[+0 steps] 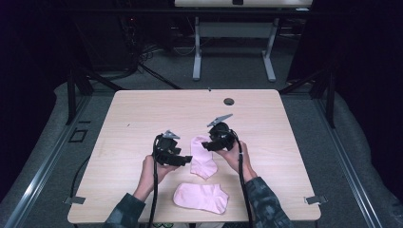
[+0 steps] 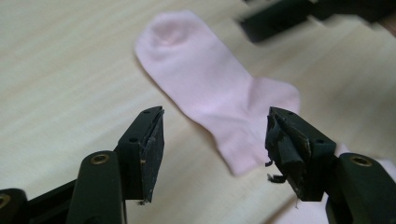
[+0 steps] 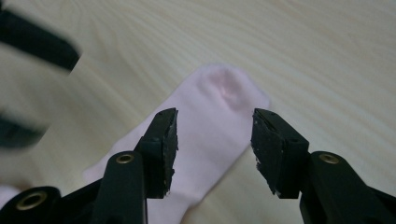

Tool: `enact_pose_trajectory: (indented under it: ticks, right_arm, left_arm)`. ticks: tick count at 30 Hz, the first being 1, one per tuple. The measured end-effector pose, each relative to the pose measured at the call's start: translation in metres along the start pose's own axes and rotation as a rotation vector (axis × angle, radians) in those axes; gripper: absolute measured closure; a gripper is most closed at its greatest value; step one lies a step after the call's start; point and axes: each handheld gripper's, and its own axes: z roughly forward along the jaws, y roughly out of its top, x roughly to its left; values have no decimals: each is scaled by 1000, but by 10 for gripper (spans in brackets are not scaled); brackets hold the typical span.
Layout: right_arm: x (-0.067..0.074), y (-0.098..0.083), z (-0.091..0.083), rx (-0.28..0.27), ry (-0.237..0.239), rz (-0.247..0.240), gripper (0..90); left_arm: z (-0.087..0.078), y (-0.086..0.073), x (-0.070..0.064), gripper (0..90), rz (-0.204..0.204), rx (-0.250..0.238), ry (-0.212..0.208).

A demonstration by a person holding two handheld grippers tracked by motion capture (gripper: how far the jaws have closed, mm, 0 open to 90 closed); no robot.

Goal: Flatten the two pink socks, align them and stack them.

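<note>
Near sock (image 1: pixel 200 197): we see it lying crosswise at the desk's (image 1: pixel 142 109) front edge.
Far sock (image 1: pixel 203 156): flat between our tools, toe pointing away, long axis front to back.
Left tool (image 1: pixel 184 160): released, jaws apart above the sock.
Right tool (image 1: pixel 207 144): released, nothing gripped.

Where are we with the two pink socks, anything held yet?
Done: the far sock lies flat on the table, the near sock flat by the front edge. In hand: nothing; the left gripper and right gripper hang open above the far sock, pads off it. Left: the socks lie apart, not paired or stacked.
</note>
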Motion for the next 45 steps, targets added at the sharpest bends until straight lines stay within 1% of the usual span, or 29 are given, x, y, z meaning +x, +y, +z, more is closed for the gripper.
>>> enact_pose_trajectory:
  ticks: [1, 2, 3, 4, 5, 6, 7, 8, 9, 10, 13, 15, 17, 18, 19, 20, 22, 25, 27, 28, 29, 31, 34, 35, 36, 38, 40, 43, 45]
  right_arm:
    - [3, -6, -5, 0, -2, 4, 507]
    - [6, -12, -9, 6, -8, 9, 508]
    - [10, -19, -11, 11, -10, 6, 512]
    - [14, -26, -13, 17, -8, 7, 522]
    - [17, -32, -15, 16, -5, 15, 527]
    - [20, -38, -15, 24, -6, 17, 531]
    - [23, -43, -14, 28, -10, 22, 540]
    - [24, -47, -14, 31, -12, 31, 549]
    - [25, -52, -12, 32, -10, 43, 554]
    - [26, -56, -12, 17, -18, 47, 555]
    - [28, -62, -12, 4, -27, 45, 555]
    - [32, -66, -14, -17, -22, 19, 550]
    - [38, -67, -13, -19, -11, -2, 528]
    - [42, -68, -14, -16, -9, -27, 525]
    - [47, -69, -13, -33, -4, -42, 523]
    - [51, -69, -13, -27, 0, -60, 516]
    - [60, -69, -10, -32, 33, -107, 512]
    - [68, -68, -4, 11, 57, -164, 529]
    - [69, -68, 2, 30, 69, -170, 557]
    - [69, -68, 4, 32, 77, -176, 567]
    - [70, -68, 8, 41, 71, -185, 618]
    - [70, -68, 9, 48, 66, -181, 632]
    - [71, -70, 13, 60, 54, -195, 705]
    - [73, -71, 13, 52, 42, -201, 724]
    - [72, -72, 13, 53, 45, -207, 751]
    - [73, -73, 13, 41, 31, -199, 806]
    - [70, -73, 12, 37, 41, -201, 831]
    - [66, -74, 10, 20, 56, -172, 846]
    - [61, -72, 4, -15, 79, -137, 847]
  left_arm:
    - [2, 4, 4, 377, 11, 1, 24]
    - [5, 9, 7, 376, 26, 4, 29]
    - [9, 13, 10, 376, 29, 5, 30]
    - [13, 17, 12, 377, 41, 6, 47]
    - [18, 21, 13, 378, 53, 3, 47]
    - [22, 25, 15, 386, 64, 22, 47]
    - [27, 29, 16, 385, 63, 19, 53]
    - [33, 33, 17, 394, 78, 32, 49]
    - [38, 36, 18, 404, 79, 42, 50]
    - [41, 37, 19, 405, 77, 44, 51]
    - [47, 39, 22, 429, 68, 42, 47]
    - [51, 39, 26, 441, 69, 43, 56]
    - [57, 39, 29, 454, 70, 53, 72]
    - [61, 38, 31, 458, 66, 55, 63]
    - [64, 38, 32, 466, 61, 56, 66]
    - [67, 37, 33, 473, 64, 64, 60]
    - [72, 36, 34, 492, 58, 69, 55]
    - [76, 36, 33, 551, 60, 75, 43]
    - [77, 36, 31, 599, 68, 79, 34]
    - [78, 36, 31, 621, 76, 82, 39]
    - [79, 36, 30, 679, 79, 92, 43]
    - [82, 35, 28, 701, 88, 108, 49]
    - [84, 34, 25, 784, 108, 129, 57]
    - [84, 34, 25, 784, 113, 127, 66]
    - [84, 34, 24, 803, 112, 129, 68]
    - [85, 34, 24, 830, 113, 126, 74]
    - [84, 32, 24, 843, 110, 119, 71]
    - [82, 30, 25, 844, 107, 111, 59]
    - [78, 26, 27, 833, 109, 92, 51]
